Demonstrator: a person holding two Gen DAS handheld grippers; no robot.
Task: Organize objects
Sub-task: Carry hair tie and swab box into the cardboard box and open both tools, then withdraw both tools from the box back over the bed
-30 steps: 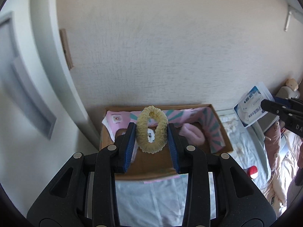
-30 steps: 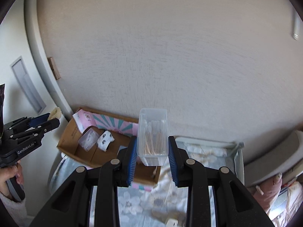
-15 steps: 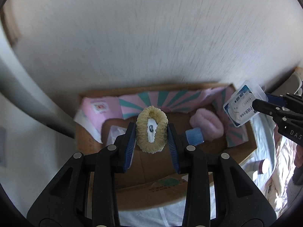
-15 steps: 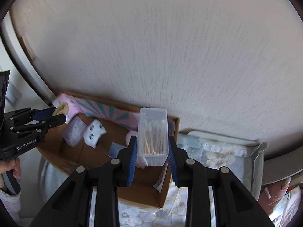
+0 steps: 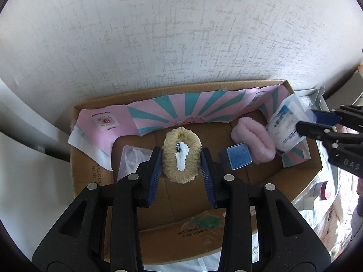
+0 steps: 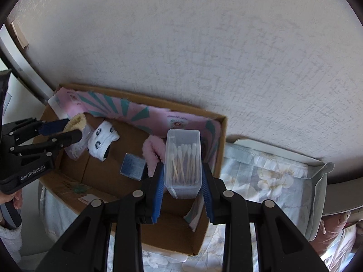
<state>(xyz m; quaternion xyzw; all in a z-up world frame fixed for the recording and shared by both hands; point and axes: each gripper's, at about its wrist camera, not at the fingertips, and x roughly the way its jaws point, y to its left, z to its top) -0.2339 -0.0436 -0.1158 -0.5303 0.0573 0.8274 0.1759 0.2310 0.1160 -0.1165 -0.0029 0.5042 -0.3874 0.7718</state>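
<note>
My left gripper [image 5: 181, 150] points down into an open cardboard box [image 5: 204, 226]. A cream scrunchie [image 5: 181, 178] stands between its blue pads, still touching both while the jaws are opening. The right wrist view shows that gripper [image 6: 68, 128] and the scrunchie [image 6: 78, 121] over the box's left end. My right gripper [image 6: 182, 166] is shut on a clear box of cotton swabs [image 6: 182, 154], held over the right end of the cardboard box [image 6: 223, 136]. In the left wrist view it [image 5: 310, 122] enters from the right with the swab box [image 5: 285, 124].
Inside the box lie a pink scrunchie [image 5: 251, 140], a small blue box [image 5: 238, 156], a white sock [image 6: 102, 140] and a clear packet [image 5: 131, 158], against a pink and teal liner [image 5: 181, 108]. A textured wall stands behind. A grey floral tray [image 6: 317, 181] sits to the right.
Both grippers have come down and closer to the cardboard box. The left pads stand slightly wider and the cream scrunchie has spread out between them. The swab box stays gripped.
</note>
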